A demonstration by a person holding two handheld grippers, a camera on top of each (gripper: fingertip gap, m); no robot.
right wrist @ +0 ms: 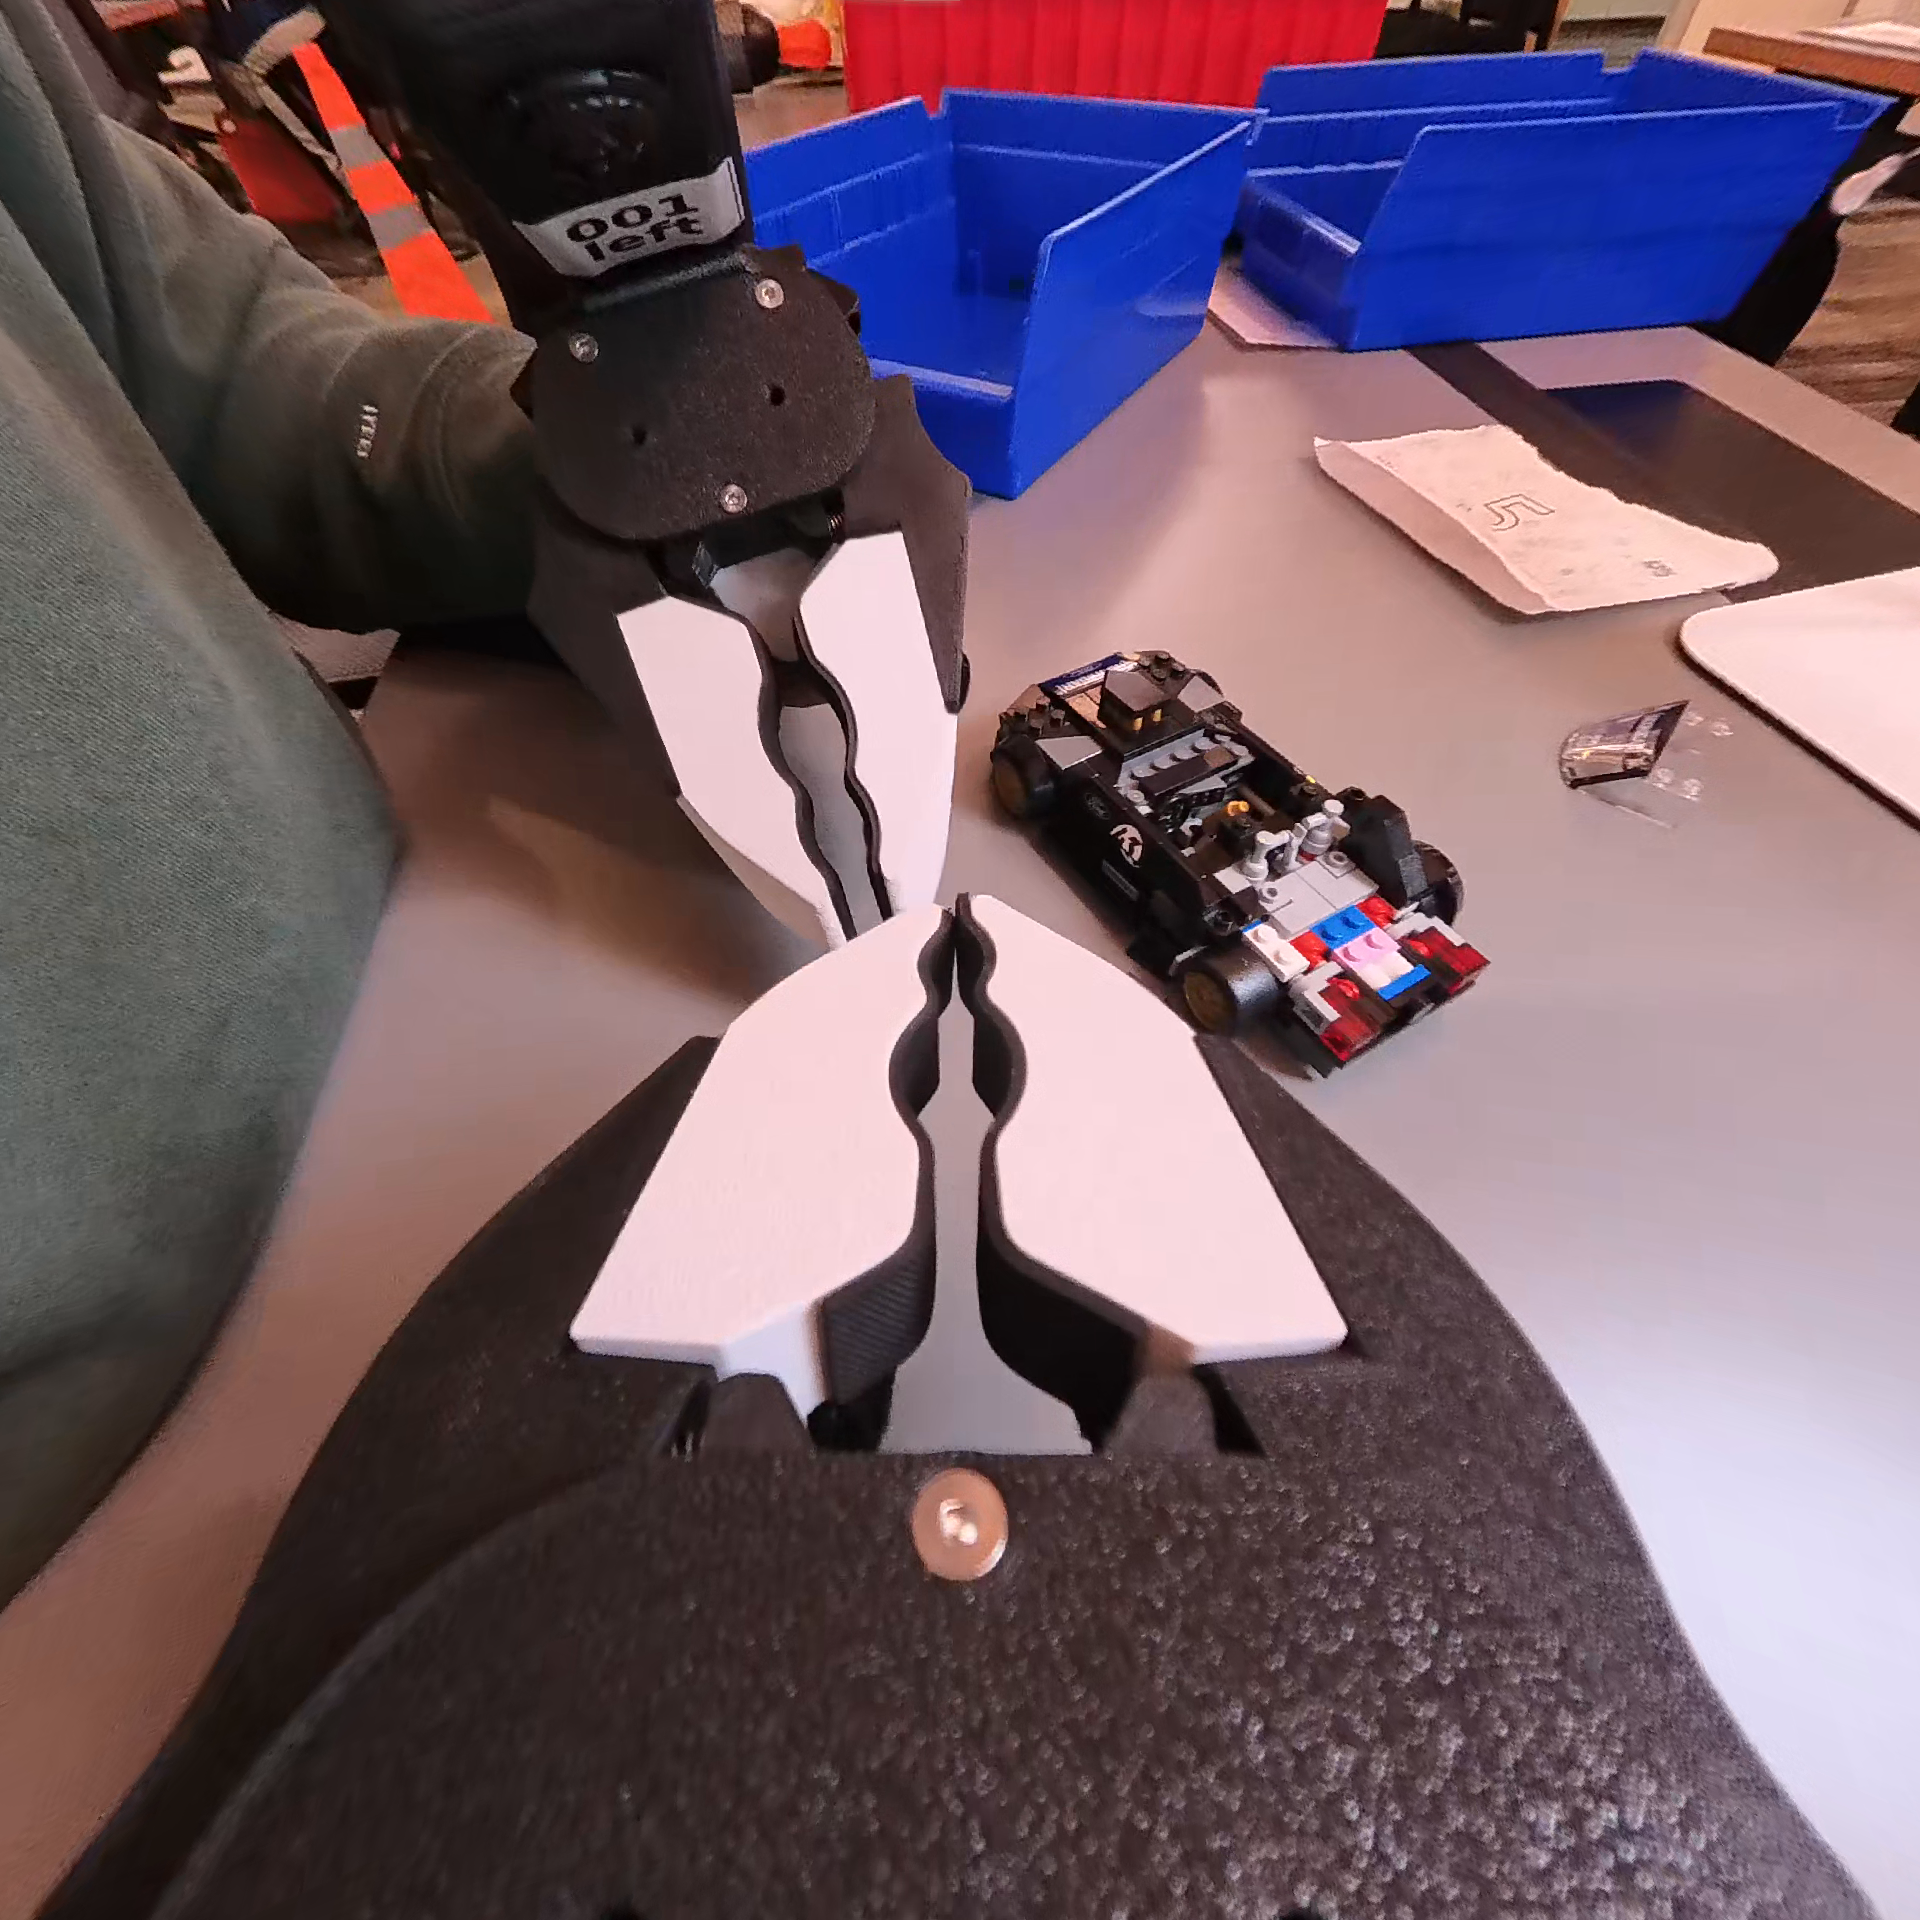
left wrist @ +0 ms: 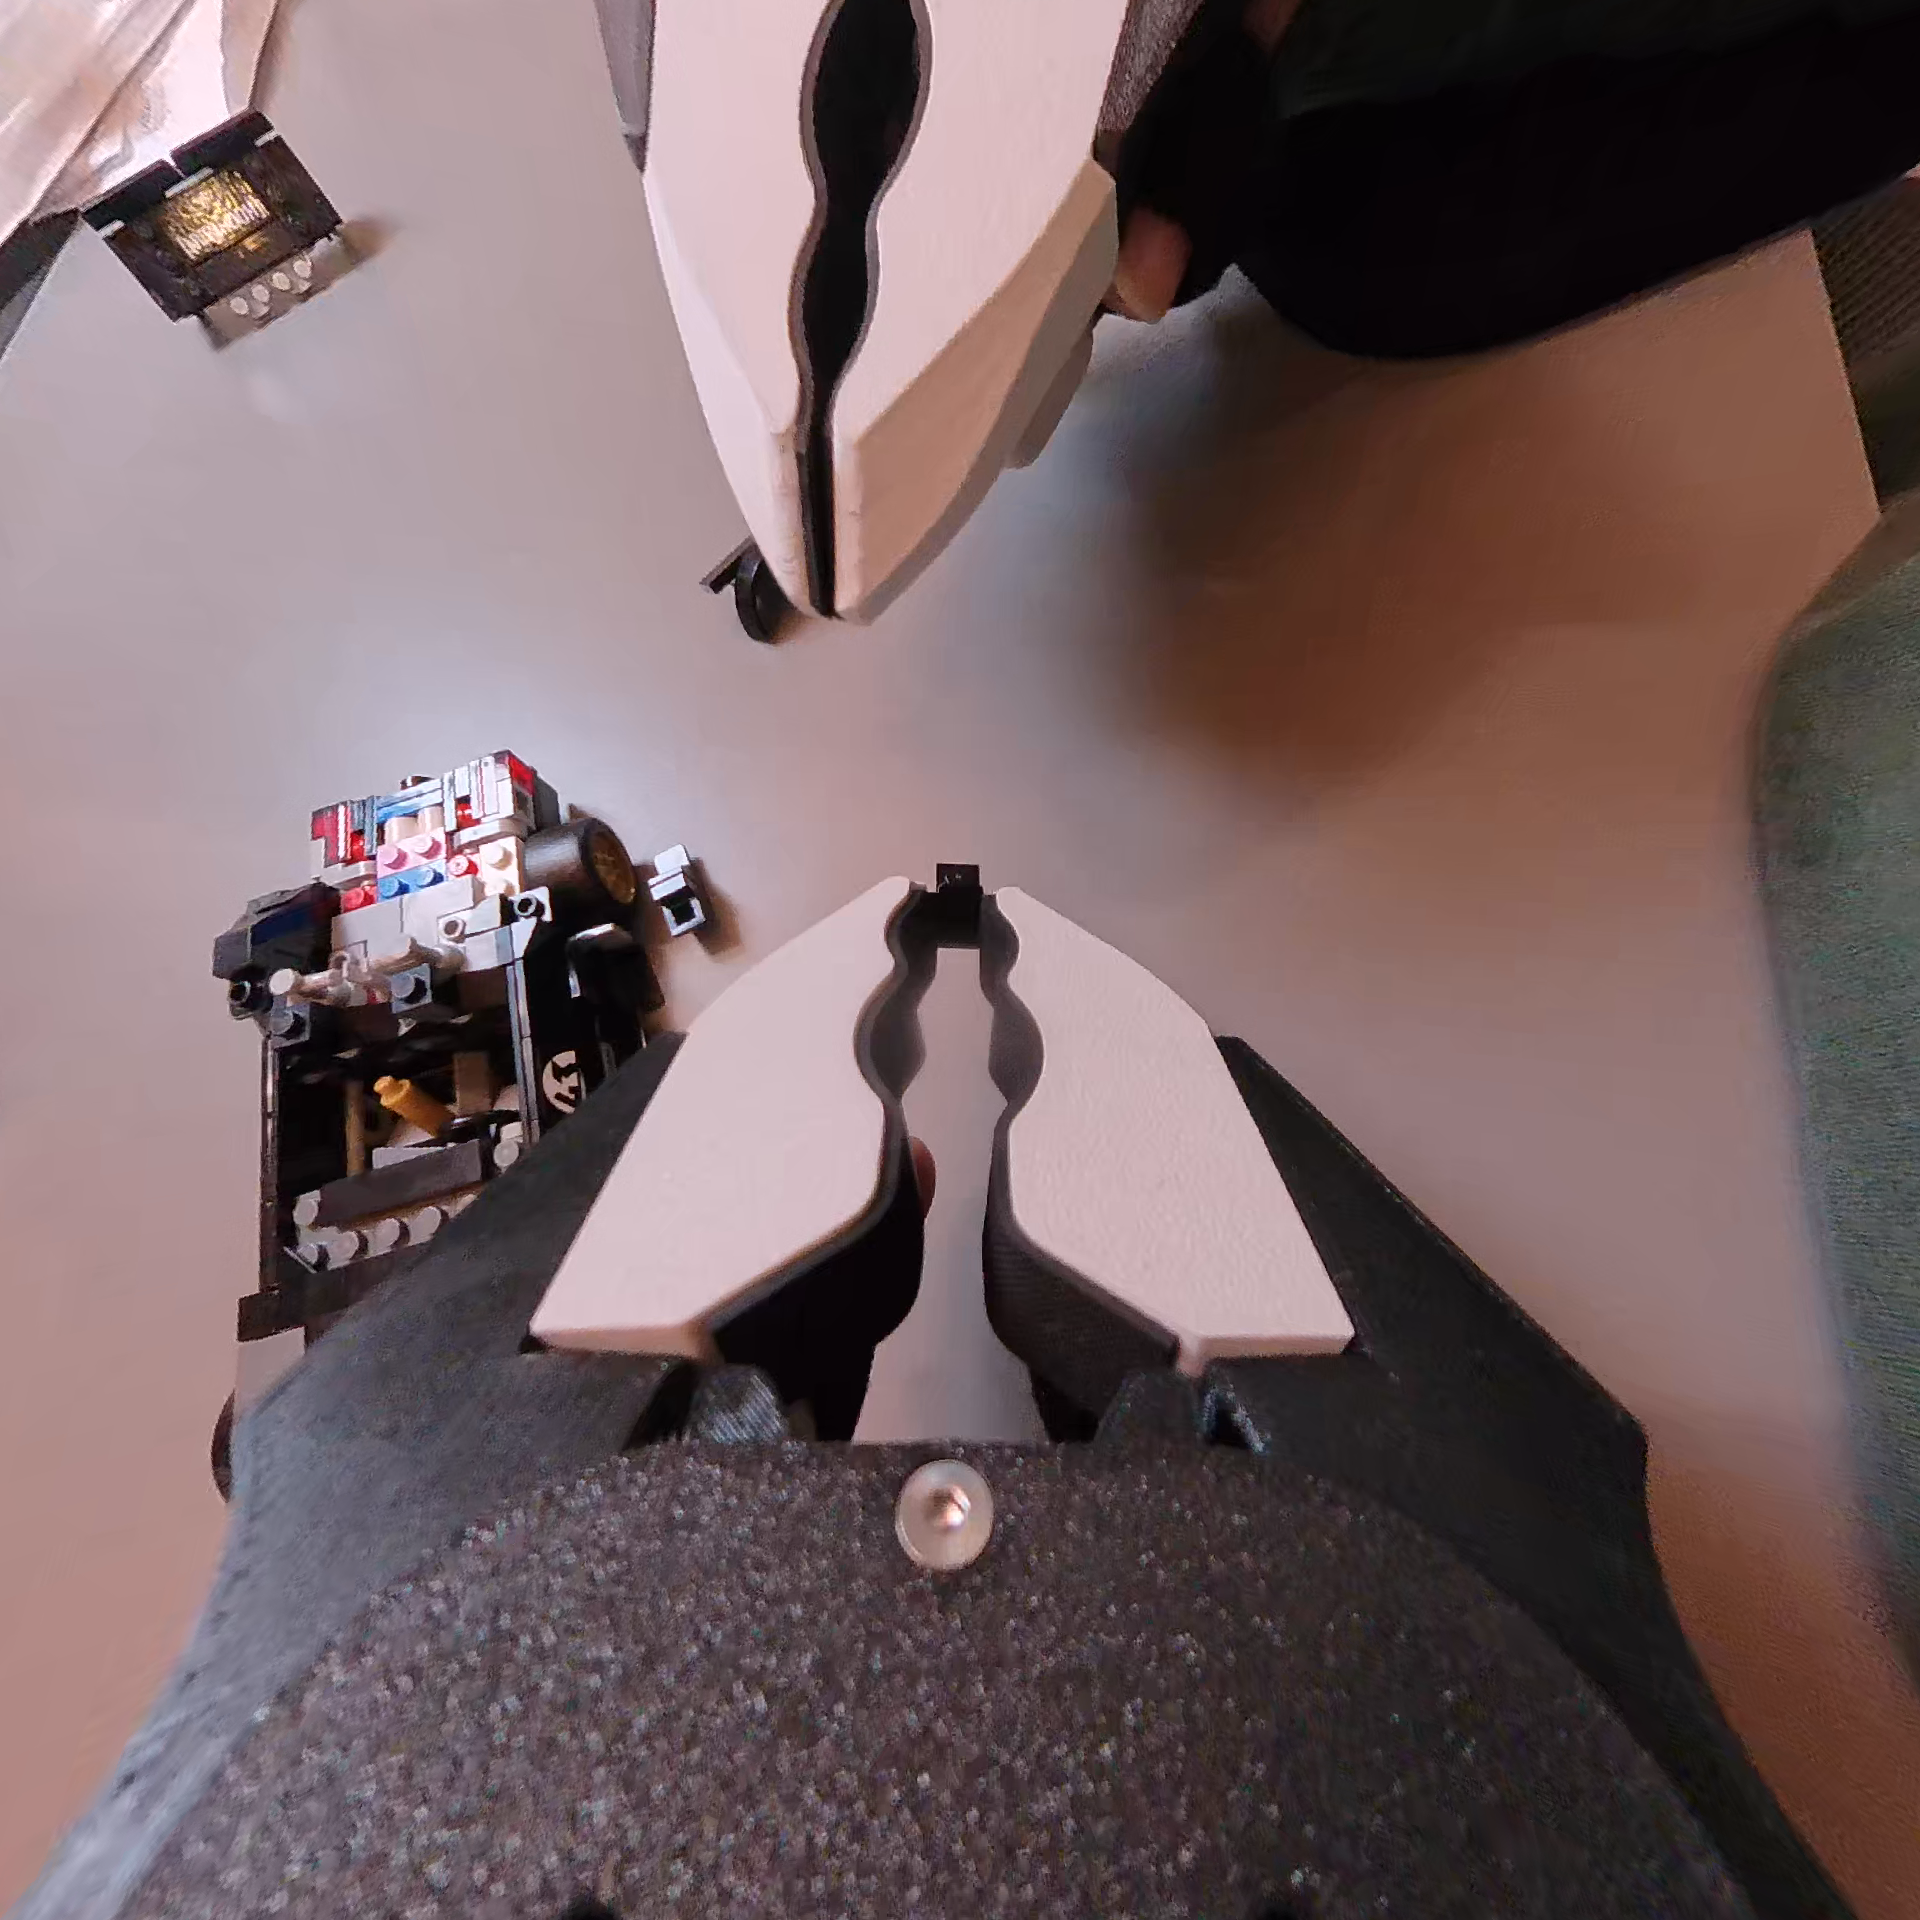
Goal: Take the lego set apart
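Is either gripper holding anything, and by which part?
Left gripper: small black piece, pinched by its near end at the fingers' tips. Right gripper: shut, hold unclear.

Bright, even light; fisheye bending, blurred right edges.

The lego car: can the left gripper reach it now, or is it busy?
Probably not yet: the left gripper is pinching a small black piece. The lego car lies beside it, nothing between.

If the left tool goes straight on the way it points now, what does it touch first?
Probably the right tool: its closed tips lie just ahead of the left tool, which pinches a small black piece. The lego car sits off to the side. Depth is unclear.
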